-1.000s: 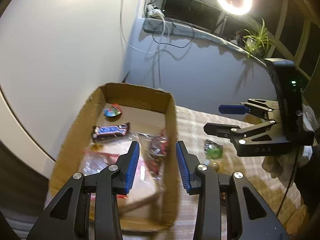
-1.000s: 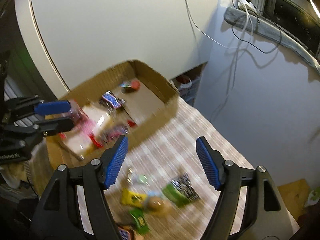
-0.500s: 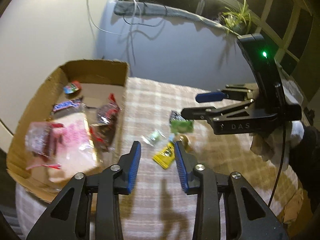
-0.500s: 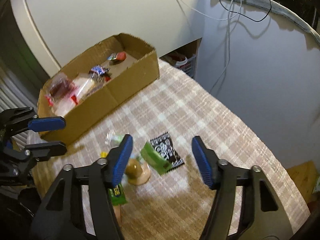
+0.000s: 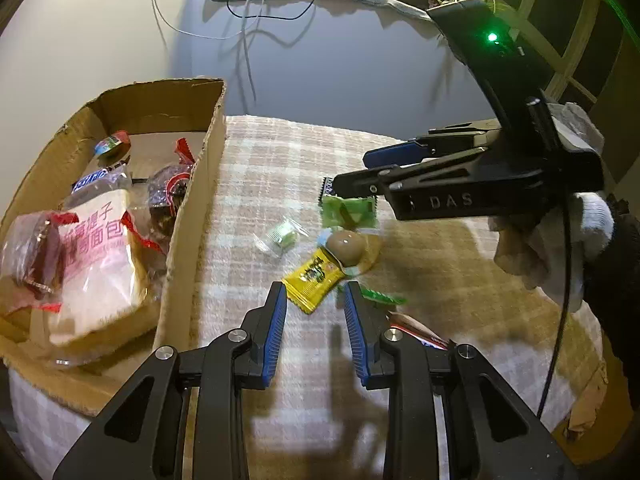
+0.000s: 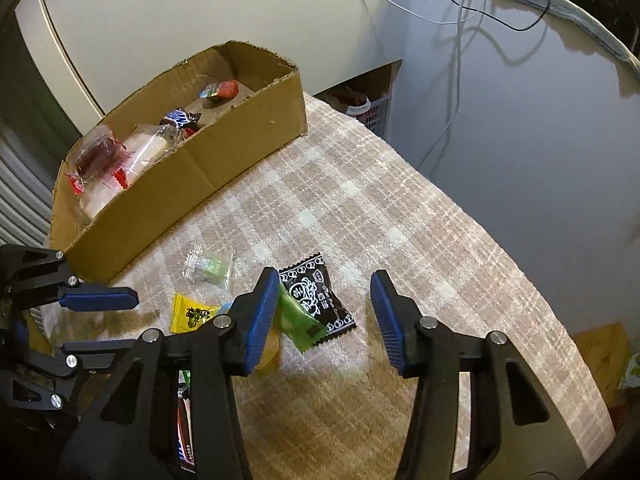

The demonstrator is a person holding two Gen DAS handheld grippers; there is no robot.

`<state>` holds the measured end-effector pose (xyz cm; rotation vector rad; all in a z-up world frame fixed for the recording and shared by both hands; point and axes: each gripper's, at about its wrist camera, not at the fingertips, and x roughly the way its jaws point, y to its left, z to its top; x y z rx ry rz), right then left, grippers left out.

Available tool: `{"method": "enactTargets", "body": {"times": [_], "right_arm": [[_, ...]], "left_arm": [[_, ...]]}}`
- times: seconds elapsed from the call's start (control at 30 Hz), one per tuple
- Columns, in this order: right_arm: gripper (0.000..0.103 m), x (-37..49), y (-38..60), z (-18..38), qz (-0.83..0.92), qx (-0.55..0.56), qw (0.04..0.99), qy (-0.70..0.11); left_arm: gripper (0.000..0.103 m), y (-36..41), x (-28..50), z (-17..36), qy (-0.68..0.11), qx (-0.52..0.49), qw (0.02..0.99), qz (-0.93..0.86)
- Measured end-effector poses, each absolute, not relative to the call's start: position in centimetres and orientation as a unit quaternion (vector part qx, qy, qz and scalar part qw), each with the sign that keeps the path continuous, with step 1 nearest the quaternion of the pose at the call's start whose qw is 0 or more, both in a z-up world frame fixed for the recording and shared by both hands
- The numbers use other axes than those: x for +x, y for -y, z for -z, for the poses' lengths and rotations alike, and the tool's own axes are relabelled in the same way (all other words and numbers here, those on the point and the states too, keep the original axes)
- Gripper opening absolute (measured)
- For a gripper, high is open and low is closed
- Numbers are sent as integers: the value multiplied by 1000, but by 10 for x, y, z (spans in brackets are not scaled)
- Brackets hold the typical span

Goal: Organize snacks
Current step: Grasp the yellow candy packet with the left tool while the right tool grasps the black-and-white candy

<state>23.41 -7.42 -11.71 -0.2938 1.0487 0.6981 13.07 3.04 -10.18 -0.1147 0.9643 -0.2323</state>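
A cardboard box point(image 5: 192, 216) point(image 6: 248, 128) holds a bread bag point(image 5: 96, 248), a Snickers bar point(image 6: 180, 118) and other wrapped snacks. Loose snacks lie on the checked cloth: a yellow packet point(image 5: 316, 280) point(image 6: 192, 314), a brown jelly cup point(image 5: 348, 246), a green packet point(image 5: 348, 212) point(image 6: 298, 322), a black patterned packet point(image 6: 318, 300) and a clear candy point(image 5: 280, 236) point(image 6: 208, 268). My left gripper point(image 5: 314, 312) is open just short of the yellow packet. My right gripper point(image 6: 324, 320) is open above the black and green packets; it also shows in the left wrist view point(image 5: 360, 176).
The round table's cloth point(image 6: 400, 216) drops off at the right and far edges. A red-and-white wrapper point(image 5: 416, 330) lies by my left gripper's right finger. Cables point(image 5: 248, 12) hang on the wall behind. A basket point(image 6: 368, 108) stands on the floor beyond the table.
Both grippers swung away from the box and lowered toward the loose snacks. The left one now hovers at the yellow packet, the right one over the black and green packets.
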Motion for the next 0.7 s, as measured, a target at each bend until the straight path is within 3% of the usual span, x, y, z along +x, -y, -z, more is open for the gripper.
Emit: {"method": "enactTargets", "body": {"times": [0.7], "right_arm": [[50, 235, 64, 138, -333, -170, 783, -498]], "left_arm": [[27, -9, 162, 130, -482, 0, 867, 127]]}}
